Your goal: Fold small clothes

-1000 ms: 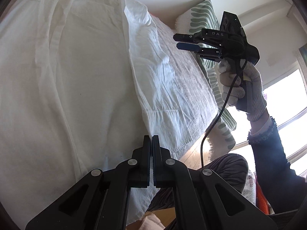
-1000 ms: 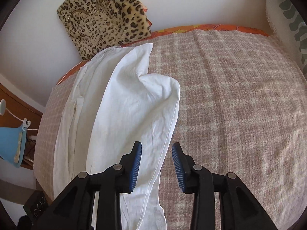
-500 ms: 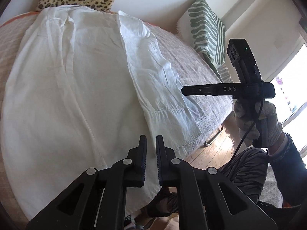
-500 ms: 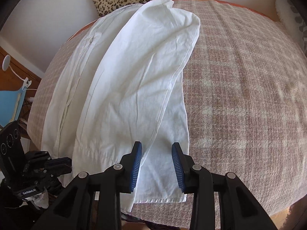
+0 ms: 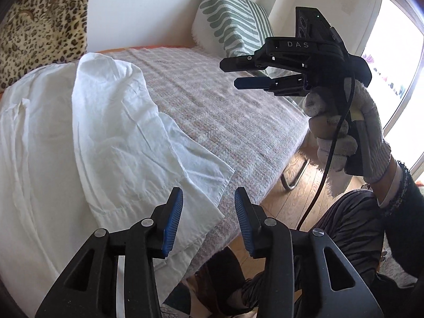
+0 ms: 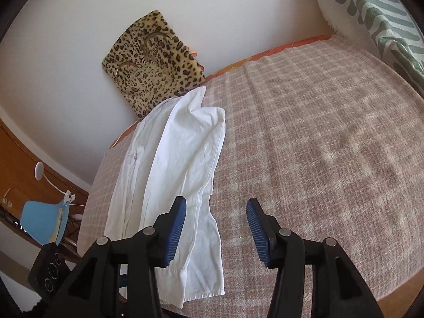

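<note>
A: Where is the shirt [image 5: 87, 143] found?

B: It is laid lengthwise on the left part of the bed [image 6: 318, 137], folded over on itself. Its hem end is seen near the bed's front edge, and its far end is seen touching the leopard cushion [image 6: 151, 66] that is leaned on the wall.

A: How is the left gripper [image 5: 208, 220] held?

B: It is held above the shirt's near corner and the bed edge. Its jaws have just been opening, and a clear gap is shown between the blue pads [image 5: 173, 222]. Nothing is gripped; the cloth is seen beneath them, not between them.

A: And the right gripper [image 6: 216, 233]?

B: It is raised in a gloved hand [image 5: 344, 132] to the right of the bed, as seen from the left wrist. Its jaws have just been opening too, and they are seen apart and empty. From its own camera, the shirt's hem is seen below the left finger, and bare blanket is seen under the right one.

A: What else is shown?

B: A green striped cushion [image 5: 233, 23] is propped at the far right end of the bed. A cable [image 5: 328, 159] is seen hanging from the right gripper. A blue lamp [image 6: 43, 222] is clipped beside the bed on the left, against a wooden panel. A wooden floor [image 5: 296, 185] is seen under the bed edge.
</note>
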